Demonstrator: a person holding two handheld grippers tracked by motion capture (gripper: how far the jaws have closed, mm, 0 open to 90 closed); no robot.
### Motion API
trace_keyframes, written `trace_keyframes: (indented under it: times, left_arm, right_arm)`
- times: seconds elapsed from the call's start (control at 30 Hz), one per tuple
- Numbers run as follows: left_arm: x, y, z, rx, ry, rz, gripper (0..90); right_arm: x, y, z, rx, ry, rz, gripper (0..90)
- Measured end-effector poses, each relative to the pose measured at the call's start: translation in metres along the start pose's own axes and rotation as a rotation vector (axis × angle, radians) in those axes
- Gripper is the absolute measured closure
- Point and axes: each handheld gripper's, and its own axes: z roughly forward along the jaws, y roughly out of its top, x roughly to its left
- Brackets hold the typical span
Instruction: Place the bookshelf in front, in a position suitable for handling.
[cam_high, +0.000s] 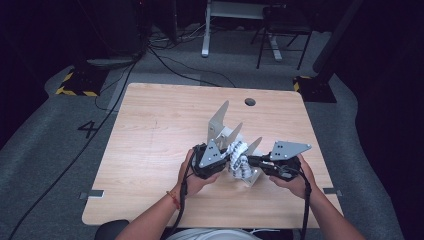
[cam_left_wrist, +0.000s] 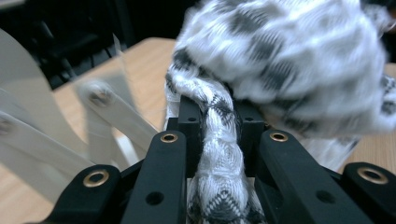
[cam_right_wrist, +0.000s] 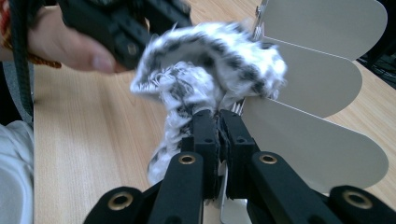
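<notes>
- Patterned cloth (cam_high: 238, 159), white with grey-black checks and twisted into a bunch, sits at the near-centre of the wooden table (cam_high: 150, 135), held between both grippers and against a metal rack of fin-shaped plates (cam_high: 220, 121)
- Left gripper (cam_high: 223, 161): jaws closed narrow on a rope-like twist of the cloth (cam_left_wrist: 215, 140), as the left gripper view shows
- Right gripper (cam_high: 251, 161): jaws nearly together, pinching a lower fold of the cloth (cam_right_wrist: 205, 79) just beside the rack plates (cam_right_wrist: 322, 84)
- Step in hand, as judged: working the cloth over or off the rack plates; whether it is threaded between plates cannot be told
- Keep both grips firm and move the hands together, so the twist does not slip through the jaws
- Lead the cloth parallel to the plates; a sideways pull may snag fabric on a plate edge or tip the rack
- Open room: bare tabletop lies to the left, right and far side of the rack; the near table edge is close to the forearms, so work away from the body
- A round cable hole (cam_high: 250, 102) lies beyond the rack, well apart
</notes>
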Motion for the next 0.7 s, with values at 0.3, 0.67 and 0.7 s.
trace_keyframes:
  times: [0.3,0.67,0.7]
  left_arm:
    - [-0.009,-0.020,0.024,0.160,-0.064,0.051,78.1]
    - [0.001,-0.012,0.000,0.161,-0.017,0.088,76.9]
    - [0.005,-0.010,-0.005,0.154,-0.006,0.087,76.8]
  right_arm:
    - [-0.001,0.000,-0.001,0.010,-0.022,-0.009,86.1]
    - [-0.004,-0.001,-0.005,0.022,-0.018,-0.006,86.8]
    - [-0.004,-0.001,-0.006,0.025,-0.017,-0.006,86.9]
